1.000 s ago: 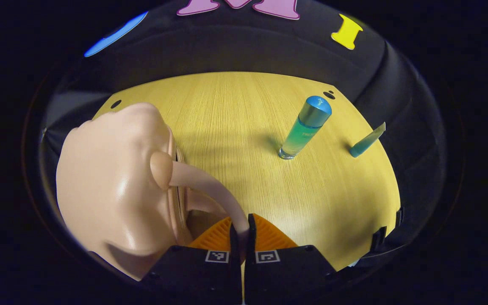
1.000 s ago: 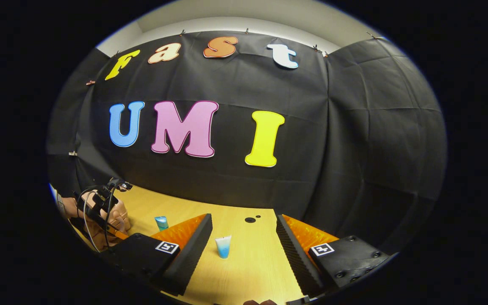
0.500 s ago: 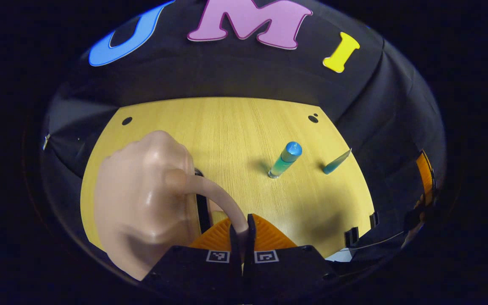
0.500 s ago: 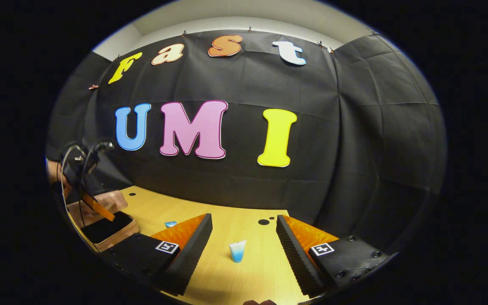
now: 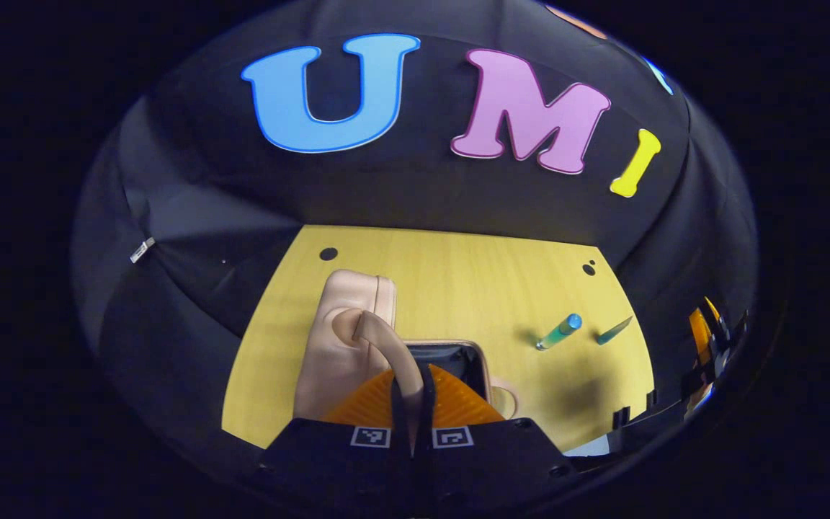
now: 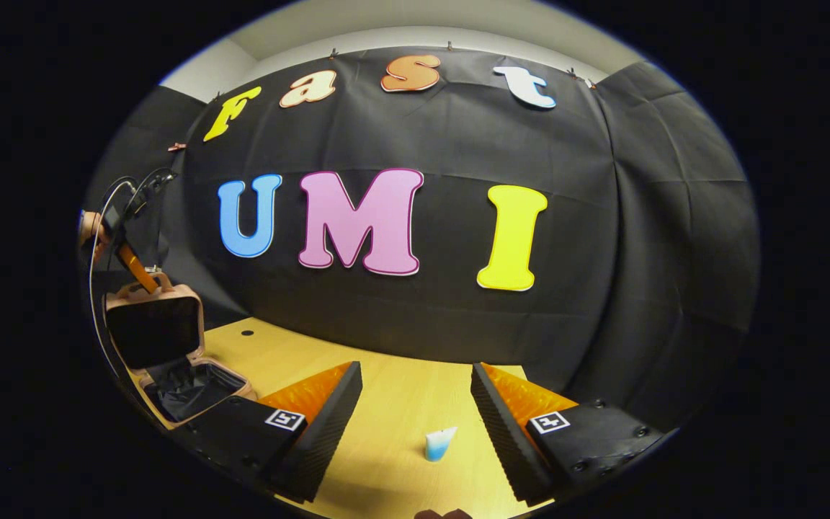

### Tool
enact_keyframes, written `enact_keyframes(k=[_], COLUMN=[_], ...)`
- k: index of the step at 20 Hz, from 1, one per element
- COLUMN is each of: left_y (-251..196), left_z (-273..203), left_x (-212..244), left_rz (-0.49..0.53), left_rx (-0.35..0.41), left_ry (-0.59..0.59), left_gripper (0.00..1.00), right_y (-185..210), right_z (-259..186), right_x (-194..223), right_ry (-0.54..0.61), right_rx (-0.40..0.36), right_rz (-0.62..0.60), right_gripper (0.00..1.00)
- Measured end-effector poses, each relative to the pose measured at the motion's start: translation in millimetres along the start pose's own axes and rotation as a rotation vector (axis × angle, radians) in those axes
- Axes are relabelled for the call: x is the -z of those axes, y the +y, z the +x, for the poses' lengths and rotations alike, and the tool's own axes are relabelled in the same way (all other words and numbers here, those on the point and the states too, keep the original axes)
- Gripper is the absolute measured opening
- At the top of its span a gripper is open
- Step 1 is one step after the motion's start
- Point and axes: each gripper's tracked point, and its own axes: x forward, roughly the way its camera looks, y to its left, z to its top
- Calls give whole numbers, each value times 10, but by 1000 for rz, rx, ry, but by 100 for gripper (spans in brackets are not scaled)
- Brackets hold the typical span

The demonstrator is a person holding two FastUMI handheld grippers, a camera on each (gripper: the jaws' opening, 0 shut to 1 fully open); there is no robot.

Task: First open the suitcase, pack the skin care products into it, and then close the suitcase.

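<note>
My left gripper is shut on the curved handle of the peach suitcase lid, which stands raised. The black lining of the base shows beside it. In the right gripper view the suitcase sits open at the far left, its lid upright, with the left gripper at its top edge. A blue-capped green bottle and a teal tube stand on the table to the right. My right gripper is open over the table, the tube standing between and beyond its fingers.
The yellow wooden table runs up to the black cloth wall behind. Small dark holes mark the far corners of the tabletop. The right gripper shows at the table's right edge in the left gripper view.
My left gripper has risen with the handle, swinging the lid from nearly shut to upright. The black interior is now exposed. The right gripper has drifted slightly.
</note>
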Motion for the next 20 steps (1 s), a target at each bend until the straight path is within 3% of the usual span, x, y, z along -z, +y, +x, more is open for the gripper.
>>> enact_keyframes(k=[5, 8, 10, 13, 16, 20], left_y=[1398, 2313, 2743, 3245, 3474, 3679], left_z=[116, 384, 664, 1158, 1544, 1854], left_x=[-16, 251, 457, 868, 1303, 1679], left_rz=[-41, -38, -62, -154, -211, -141], left_rx=[-80, -159, -149, -122, -110, -175], left_ry=[-30, 10, 41, 115, 182, 237], left_gripper=[6, 6, 6, 6, 6, 11], right_y=[524, 907, 1140, 1489, 1779, 1802], right_z=[-14, -30, -57, -116, -149, -196], right_x=[-94, -137, -148, -59, -146, -138], right_ry=[2, 15, 25, 71, 74, 100], right_rx=[68, 83, 98, 96, 85, 120], right_rz=[-20, -30, -52, -70, 33, 11], right_gripper=[96, 96, 96, 96, 96, 96])
